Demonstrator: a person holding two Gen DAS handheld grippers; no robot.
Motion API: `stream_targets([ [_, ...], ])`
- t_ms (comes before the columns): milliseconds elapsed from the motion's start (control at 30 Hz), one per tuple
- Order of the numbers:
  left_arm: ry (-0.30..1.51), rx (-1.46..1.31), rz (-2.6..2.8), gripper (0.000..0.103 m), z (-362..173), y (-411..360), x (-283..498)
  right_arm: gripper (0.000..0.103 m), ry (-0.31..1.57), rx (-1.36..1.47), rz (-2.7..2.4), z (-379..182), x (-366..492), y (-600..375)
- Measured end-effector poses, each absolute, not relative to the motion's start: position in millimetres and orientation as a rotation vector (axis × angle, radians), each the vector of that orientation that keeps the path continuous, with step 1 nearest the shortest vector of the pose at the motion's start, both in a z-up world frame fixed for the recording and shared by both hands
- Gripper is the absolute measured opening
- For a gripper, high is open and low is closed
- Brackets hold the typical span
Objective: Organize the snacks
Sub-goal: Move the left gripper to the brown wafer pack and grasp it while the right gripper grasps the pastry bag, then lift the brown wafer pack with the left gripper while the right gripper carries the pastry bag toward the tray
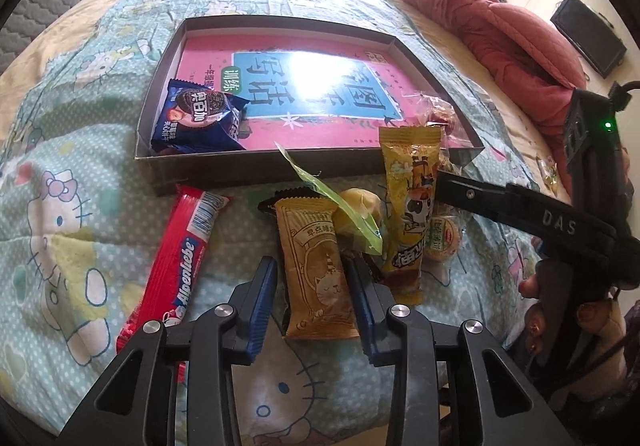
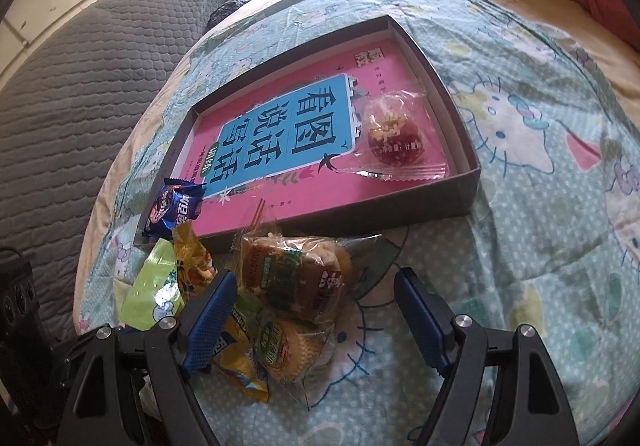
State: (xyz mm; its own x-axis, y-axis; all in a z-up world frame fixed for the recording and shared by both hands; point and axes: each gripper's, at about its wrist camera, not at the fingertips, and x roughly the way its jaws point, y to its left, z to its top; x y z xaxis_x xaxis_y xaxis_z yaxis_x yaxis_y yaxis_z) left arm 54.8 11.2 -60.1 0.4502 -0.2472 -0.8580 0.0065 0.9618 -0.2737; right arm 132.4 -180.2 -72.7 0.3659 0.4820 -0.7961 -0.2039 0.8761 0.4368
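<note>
A shallow dark box [image 1: 256, 166] [image 2: 468, 166] with a pink book in it lies on the bed. Inside are a blue Oreo pack [image 1: 196, 118] [image 2: 174, 206] and a clear-wrapped red sweet [image 1: 438, 114] [image 2: 394, 134]. In front of the box lie a red Alpenliebe stick [image 1: 180, 258], a tan cat-print pack [image 1: 316, 266], a green-wrapped cake [image 1: 352, 218], a yellow cow-print pack [image 1: 412, 206] and clear-wrapped cakes [image 2: 292, 278]. My left gripper [image 1: 312, 310] is open, its fingers either side of the tan pack. My right gripper [image 2: 316, 318] is open around the clear-wrapped cakes.
The bed has a Hello Kitty sheet [image 1: 60, 206] [image 2: 540, 246]. A pink quilt [image 1: 500, 26] is bunched at the far right, a grey quilted mattress cover [image 2: 80, 86] at the left. A small sweet [image 1: 548, 170] lies near the quilt.
</note>
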Motion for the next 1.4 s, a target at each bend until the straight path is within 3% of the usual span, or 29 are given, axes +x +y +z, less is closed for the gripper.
stream_targets([
  [433, 1.104, -0.292, -0.143, 0.038, -64.7, 24.2, 58.6, 0.078, 1.105, 0.294, 0.449, -79.1, 141.3, -171.4],
  [567, 1.114, -0.306, -0.147, 0.038, -68.4, 26.0, 60.9, 0.060, 1.096, 0.262, 0.477, -80.0, 140.3, -166.1],
  [767, 1.131, -0.329, -0.158, 0.031, -74.3, 28.5, 62.3, 0.049, 1.074, 0.207, 0.502, -75.3, 137.9, -160.4],
  [967, 1.124, -0.322, -0.176, 0.025, -72.2, 25.7, 63.2, 0.048, 1.032, 0.206, 0.527, -64.4, 134.2, -163.0],
  [1400, 1.068, -0.349, -0.158, 0.024, -54.1, 39.6, 55.6, 0.047, 0.941, 0.216, 0.503, -42.0, 131.8, -182.7],
])
